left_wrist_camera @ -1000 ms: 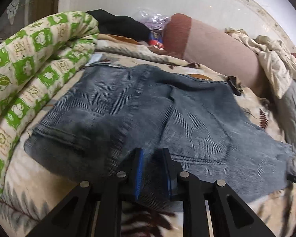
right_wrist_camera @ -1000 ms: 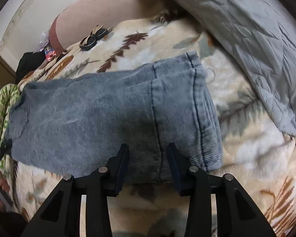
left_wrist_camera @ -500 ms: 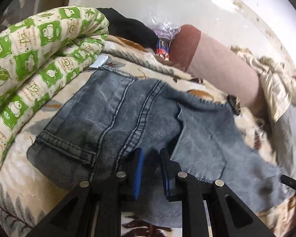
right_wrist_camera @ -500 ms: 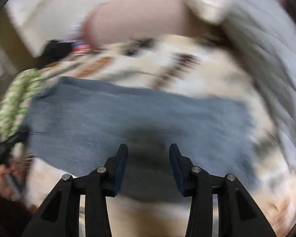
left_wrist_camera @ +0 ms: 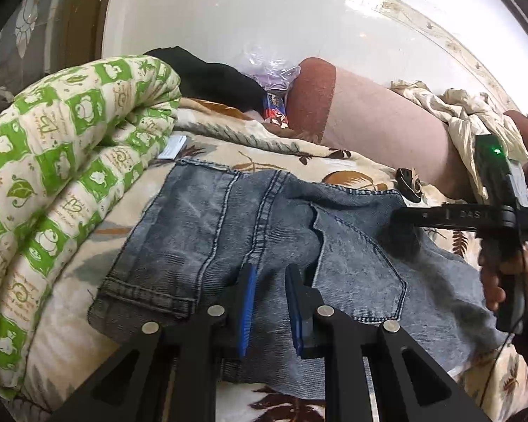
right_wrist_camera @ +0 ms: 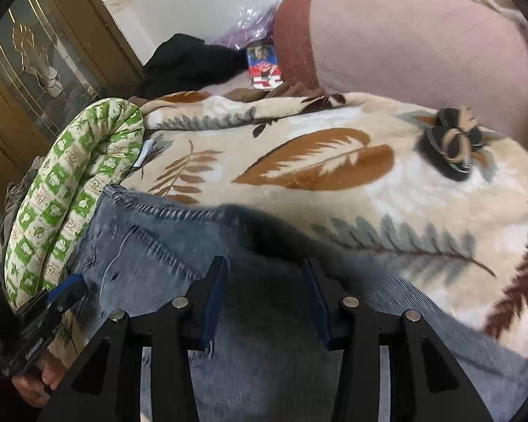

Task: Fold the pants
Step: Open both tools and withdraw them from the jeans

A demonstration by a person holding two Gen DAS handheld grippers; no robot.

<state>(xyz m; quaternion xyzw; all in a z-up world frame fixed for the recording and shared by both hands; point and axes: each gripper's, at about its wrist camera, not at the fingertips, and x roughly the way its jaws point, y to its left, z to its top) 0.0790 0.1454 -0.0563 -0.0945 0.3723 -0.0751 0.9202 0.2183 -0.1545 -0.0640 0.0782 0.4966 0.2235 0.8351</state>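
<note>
The only container-like item is a crumpled clear plastic bag (left_wrist_camera: 271,70) at the head of the bed, between a black garment (left_wrist_camera: 207,77) and a pink bolster (left_wrist_camera: 380,119); its contents cannot be made out. A red-and-blue packet (right_wrist_camera: 264,70) lies just beside it, outside the bag.

The pants (left_wrist_camera: 264,239) are grey-blue washed denim, lying flat on a cream leaf-print blanket (right_wrist_camera: 316,161), folded lengthwise with the seat side up. A back pocket (left_wrist_camera: 359,270), the double-stitched centre seam and the waistband end are visible. One edge lies just beside a rolled green-and-cream quilt (left_wrist_camera: 60,176). A dark hair clip (right_wrist_camera: 454,147) rests on the blanket, well apart from the denim.

The left gripper (left_wrist_camera: 269,281) is over the seat seam, jaws nearly closed with a narrow gap; no fabric is visibly pinched. The right gripper (right_wrist_camera: 264,274) is over the denim near its far edge, jaws parted, nothing grasped; this view is blurred.
</note>
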